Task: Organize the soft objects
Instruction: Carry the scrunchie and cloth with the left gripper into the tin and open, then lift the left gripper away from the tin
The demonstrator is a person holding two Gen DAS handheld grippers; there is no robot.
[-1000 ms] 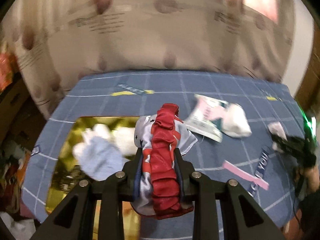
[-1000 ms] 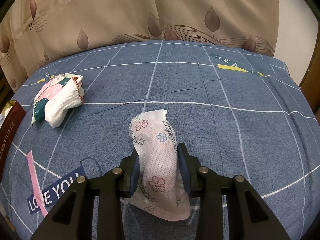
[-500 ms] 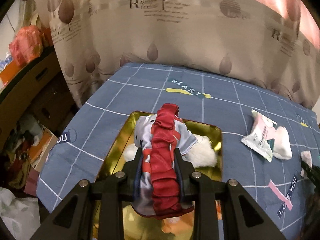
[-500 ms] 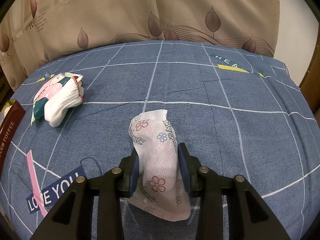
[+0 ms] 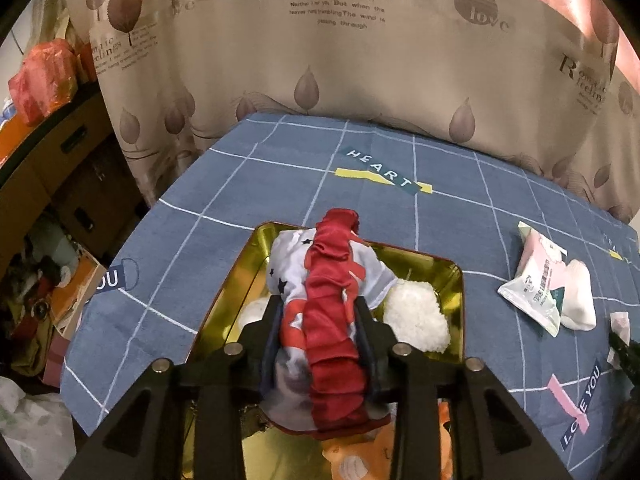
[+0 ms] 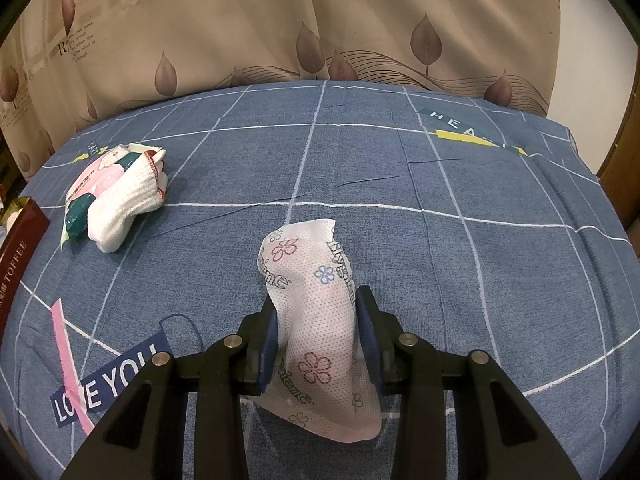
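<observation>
Left wrist view, nearest: the left gripper [image 5: 318, 330] carries a red and white cloth bundle [image 5: 326, 312] between its fingers [image 5: 271, 332]; the fingers are opening, yet the bundle still sits between the pads and fills the gap. It hangs over the gold tin [image 5: 450, 280], an open box lying on the blue bench cloth [image 5: 224, 256]. A white fluffy item [image 5: 416, 316] and an orange item [image 5: 360, 460] already lie in the tin.

Judgement: the step in hand is the release. It is done well if the hand stays over the middle of the tin while the fingers part fully, so that the bundle drops clear of the rim and does not drape over it; the fabric may cling to a pad and call for a small lift.

Right wrist view, nearest: the right gripper [image 6: 316, 336] is closed narrowly on a floral wrapped pad [image 6: 316, 312], its lower end on or just above the bench cloth. Farther left lies a white sock [image 6: 128, 204] upon a pink and green tissue pack [image 6: 86, 192], well apart from the gripper; the red side of the tin shows at the left edge. Leaf-printed curtains [image 6: 320, 20] close the background.

Against the earlier frames, the left gripper has swung from beside the tin to above it and has begun to loosen, while the right view is unchanged.
</observation>
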